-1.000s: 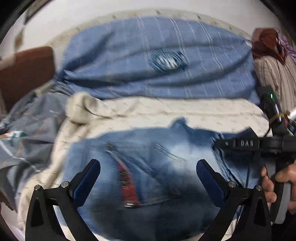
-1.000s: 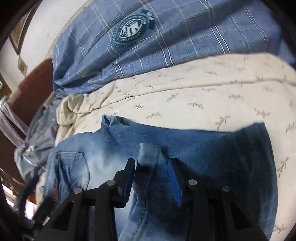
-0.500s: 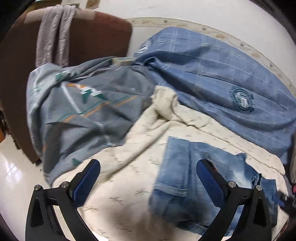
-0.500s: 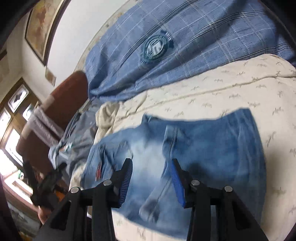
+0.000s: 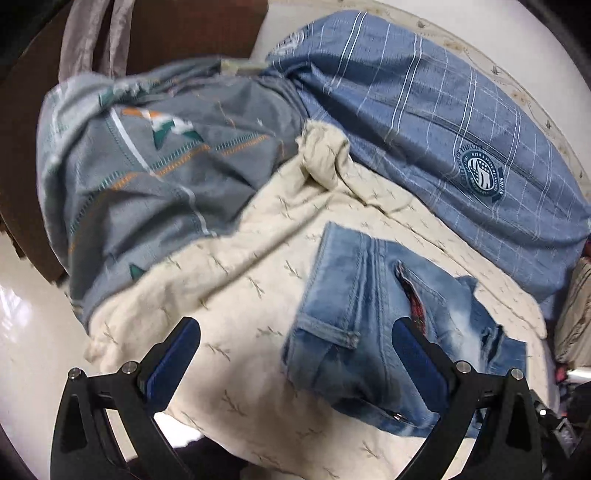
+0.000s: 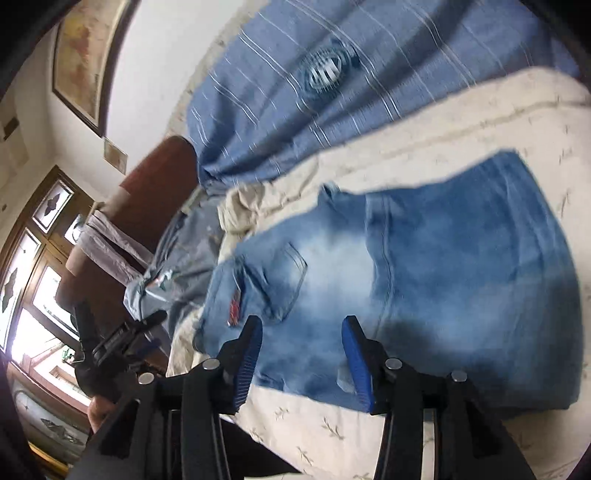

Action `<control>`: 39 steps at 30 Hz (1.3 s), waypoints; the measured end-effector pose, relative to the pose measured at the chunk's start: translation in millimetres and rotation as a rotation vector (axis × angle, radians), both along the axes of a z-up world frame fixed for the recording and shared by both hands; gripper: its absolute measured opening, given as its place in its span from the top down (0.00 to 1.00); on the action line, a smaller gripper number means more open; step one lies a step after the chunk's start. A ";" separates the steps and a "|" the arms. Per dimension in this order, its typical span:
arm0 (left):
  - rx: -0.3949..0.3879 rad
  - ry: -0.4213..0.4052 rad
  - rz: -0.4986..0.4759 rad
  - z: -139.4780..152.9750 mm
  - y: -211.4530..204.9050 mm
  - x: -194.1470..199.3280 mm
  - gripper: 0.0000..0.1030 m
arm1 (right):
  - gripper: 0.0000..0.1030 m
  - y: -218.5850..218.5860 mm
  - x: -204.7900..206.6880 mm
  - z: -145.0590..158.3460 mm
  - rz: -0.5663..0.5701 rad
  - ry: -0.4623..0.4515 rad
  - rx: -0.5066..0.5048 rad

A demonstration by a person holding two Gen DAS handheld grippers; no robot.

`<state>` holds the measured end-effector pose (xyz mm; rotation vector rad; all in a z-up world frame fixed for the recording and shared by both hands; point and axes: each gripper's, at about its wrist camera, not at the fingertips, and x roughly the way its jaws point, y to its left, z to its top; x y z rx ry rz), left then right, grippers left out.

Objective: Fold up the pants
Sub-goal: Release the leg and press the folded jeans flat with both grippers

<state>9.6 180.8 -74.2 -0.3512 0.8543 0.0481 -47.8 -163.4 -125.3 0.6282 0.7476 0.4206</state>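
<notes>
Faded blue jeans [image 6: 424,266] lie folded into a compact rectangle on the cream bedsheet [image 6: 480,122]. In the left wrist view the jeans [image 5: 362,314] show their waistband, a belt loop and a pocket with red lining. My left gripper [image 5: 295,358] is open and empty, raised above the sheet at the jeans' left edge. My right gripper [image 6: 301,354] is open and empty, held above the near edge of the jeans. The left gripper also shows in the right wrist view [image 6: 122,336], off the bed's left side.
A blue checked pillow [image 5: 443,122] with a round badge lies behind the jeans. A grey patterned blanket [image 5: 147,166] is bunched at the left over a brown headboard [image 5: 166,33]. Striped fabric [image 5: 574,314] sits at the right edge. White floor [image 5: 26,350] lies below the bed.
My right gripper has let go of the jeans, opened and pulled back from them. My left gripper has lifted and swung left, away from over the jeans.
</notes>
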 end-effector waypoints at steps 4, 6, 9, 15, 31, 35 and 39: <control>-0.097 0.104 -0.037 -14.5 0.4 12.2 0.00 | 0.53 10.4 4.2 2.5 0.013 0.006 -0.048; -0.131 0.128 -0.030 -20.9 2.1 15.8 0.00 | 0.53 15.5 3.7 6.7 0.026 -0.010 -0.067; -0.196 0.182 -0.042 -35.0 2.5 20.0 0.00 | 0.53 13.3 -0.1 11.8 0.031 -0.032 -0.085; -0.329 0.238 -0.082 -58.5 -9.5 23.6 0.00 | 0.53 4.9 -0.5 12.4 0.003 -0.031 -0.067; -0.376 0.217 -0.117 -73.9 -16.5 26.9 0.21 | 0.53 4.9 1.2 11.2 0.009 -0.022 -0.082; -0.380 0.219 -0.101 -75.7 -17.4 27.4 0.21 | 0.53 7.9 2.4 10.8 0.024 -0.019 -0.087; -0.404 0.240 -0.082 -81.0 -18.0 27.5 0.15 | 0.53 10.1 2.1 11.4 0.031 -0.024 -0.097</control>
